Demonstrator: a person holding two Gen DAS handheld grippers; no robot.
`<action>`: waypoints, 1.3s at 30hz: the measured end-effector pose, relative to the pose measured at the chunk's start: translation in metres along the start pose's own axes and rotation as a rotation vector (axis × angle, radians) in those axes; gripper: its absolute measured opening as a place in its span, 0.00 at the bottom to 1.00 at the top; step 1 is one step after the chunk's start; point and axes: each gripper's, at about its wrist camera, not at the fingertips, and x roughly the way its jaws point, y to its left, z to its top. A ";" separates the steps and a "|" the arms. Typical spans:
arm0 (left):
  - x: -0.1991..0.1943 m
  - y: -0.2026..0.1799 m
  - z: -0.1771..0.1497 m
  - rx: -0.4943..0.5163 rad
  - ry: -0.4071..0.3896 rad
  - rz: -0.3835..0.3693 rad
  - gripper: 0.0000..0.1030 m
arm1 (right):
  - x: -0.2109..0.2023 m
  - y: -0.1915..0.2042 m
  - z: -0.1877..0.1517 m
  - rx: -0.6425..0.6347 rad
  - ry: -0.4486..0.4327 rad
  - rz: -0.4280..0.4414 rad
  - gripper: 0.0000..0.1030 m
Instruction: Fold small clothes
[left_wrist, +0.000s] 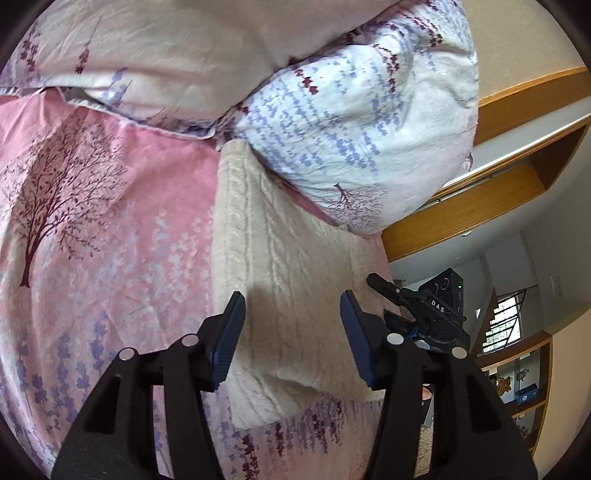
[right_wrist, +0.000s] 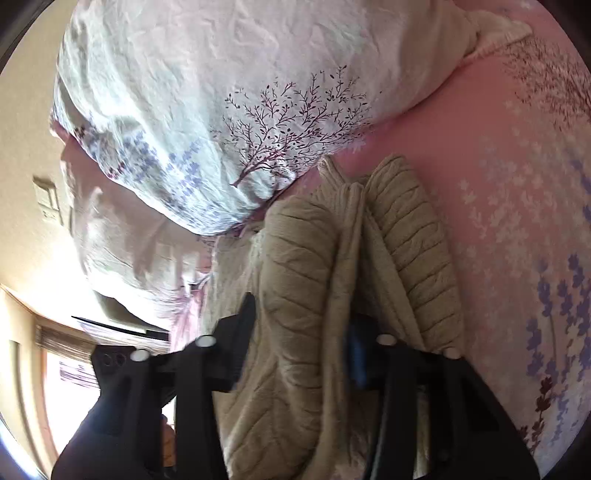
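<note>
My left gripper hangs over the cream cable-knit sweater, its blue-padded jaws spread apart with nothing between them. The sweater lies folded on the pink bedsheet printed with trees and lavender sprigs. Its far end runs under the edge of a white floral pillow. My right gripper sits at the sweater's right edge; I cannot tell how its jaws stand. Wooden shelving shows beyond the bed.

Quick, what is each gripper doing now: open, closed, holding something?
Left gripper: open, holding nothing, above the cream knit sweater.
Right gripper: closed on a bunched part of the sweater.
</note>
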 end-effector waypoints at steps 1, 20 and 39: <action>0.001 0.003 -0.001 -0.004 0.007 0.003 0.52 | 0.002 0.005 -0.001 -0.036 -0.012 -0.033 0.18; -0.003 -0.038 -0.027 0.305 0.045 0.054 0.56 | -0.023 -0.005 0.012 -0.149 -0.172 -0.262 0.31; 0.010 -0.072 -0.111 0.788 0.017 0.354 0.45 | -0.048 0.007 -0.029 -0.188 -0.120 -0.159 0.41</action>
